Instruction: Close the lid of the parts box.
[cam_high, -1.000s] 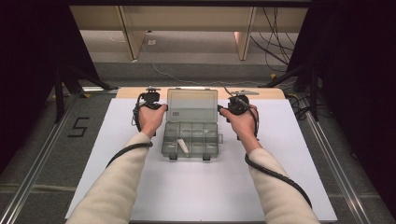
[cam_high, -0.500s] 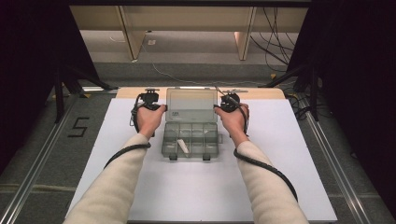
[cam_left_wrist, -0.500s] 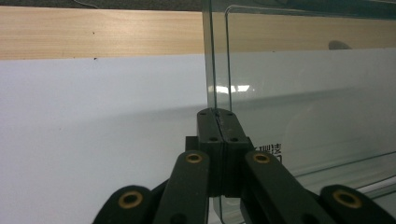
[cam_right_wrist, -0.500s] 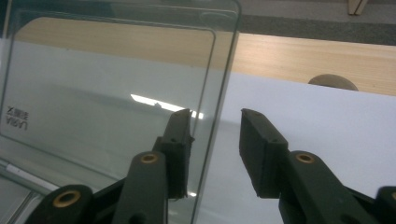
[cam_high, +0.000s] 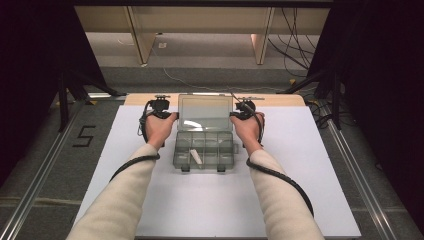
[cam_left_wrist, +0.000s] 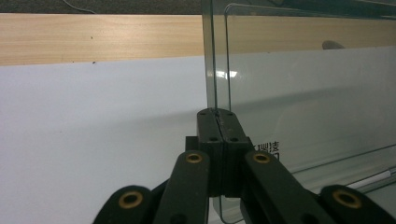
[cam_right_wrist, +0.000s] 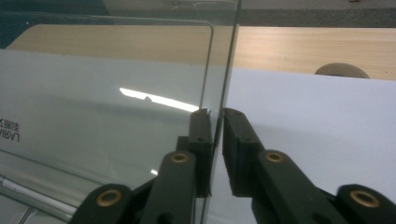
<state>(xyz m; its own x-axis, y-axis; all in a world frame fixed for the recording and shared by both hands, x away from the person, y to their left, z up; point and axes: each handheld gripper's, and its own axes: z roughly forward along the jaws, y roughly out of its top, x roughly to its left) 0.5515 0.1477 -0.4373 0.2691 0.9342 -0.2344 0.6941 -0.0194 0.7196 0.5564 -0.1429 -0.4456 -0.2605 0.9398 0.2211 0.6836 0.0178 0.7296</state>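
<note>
A clear plastic compartment box (cam_high: 204, 150) lies on the white table top (cam_high: 300, 175) with its lid (cam_high: 205, 112) standing open at the back. My left gripper (cam_high: 170, 116) is shut on the lid's left edge; in the left gripper view the jaws (cam_left_wrist: 217, 112) meet on the clear lid (cam_left_wrist: 303, 93). At the lid's right edge sits my right gripper (cam_high: 235, 115). Its jaws (cam_right_wrist: 217, 112) have just been closing, and the thin edge of the lid (cam_right_wrist: 116, 93) is now pinched between them. A small white piece (cam_high: 195, 156) lies in one front compartment.
A wooden strip (cam_high: 280, 100) runs along the table's far edge behind the lid. The box has two dark latches on its front side (cam_high: 185, 169). Black cables trail from both grippers along the person's sleeves. Metal rails flank the table on the floor.
The right hand has moved left to the lid's right edge, and its jaws have closed onto that edge. The left hand and the box have stayed put.
</note>
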